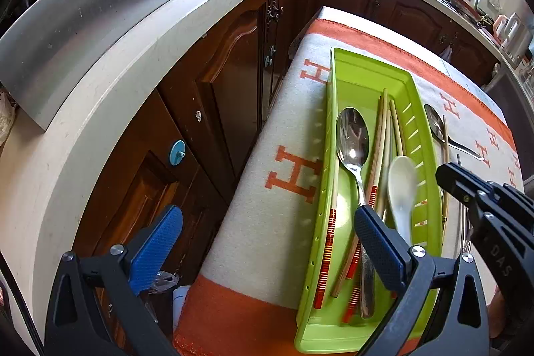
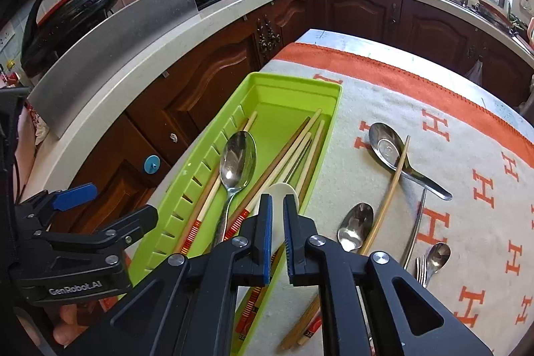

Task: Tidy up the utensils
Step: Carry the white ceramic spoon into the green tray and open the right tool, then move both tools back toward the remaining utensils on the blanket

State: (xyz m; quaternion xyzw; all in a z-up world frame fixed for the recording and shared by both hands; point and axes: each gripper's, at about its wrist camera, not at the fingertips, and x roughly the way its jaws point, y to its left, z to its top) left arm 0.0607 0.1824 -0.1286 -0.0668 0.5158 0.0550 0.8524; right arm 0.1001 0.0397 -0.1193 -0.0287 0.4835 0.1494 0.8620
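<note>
Jaws of the right gripper (image 2: 277, 232) stand only a narrow gap apart, with the white spoon (image 2: 278, 189) showing between and beyond the blue pads; whether they actually pinch it cannot be told from either view. Jaws of the left gripper (image 1: 267, 242) are spread wide and hold nothing, 1 finger hanging off the counter's edge over the dark cabinet doors (image 1: 213, 95) and the other over the near end of the green tray (image 1: 367, 69). That tray lies on an orange-and-white blanket (image 2: 467, 155) printed with H letters, and inside it rest a steel spoon (image 1: 352, 139), several chopsticks (image 1: 380, 135) with red-striped ends, and the white spoon's bowl (blurred in the left view). Out on the blanket, beside the tray, lie a large steel spoon (image 2: 388, 147) with a single chopstick (image 2: 390, 189) crossing over it, a smaller spoon (image 2: 355, 226), another small spoon (image 2: 439, 254) next to a fork (image 2: 421, 269), and more chopsticks (image 2: 300, 322) near the bottom edge, partly hidden by the right gripper's frame.
</note>
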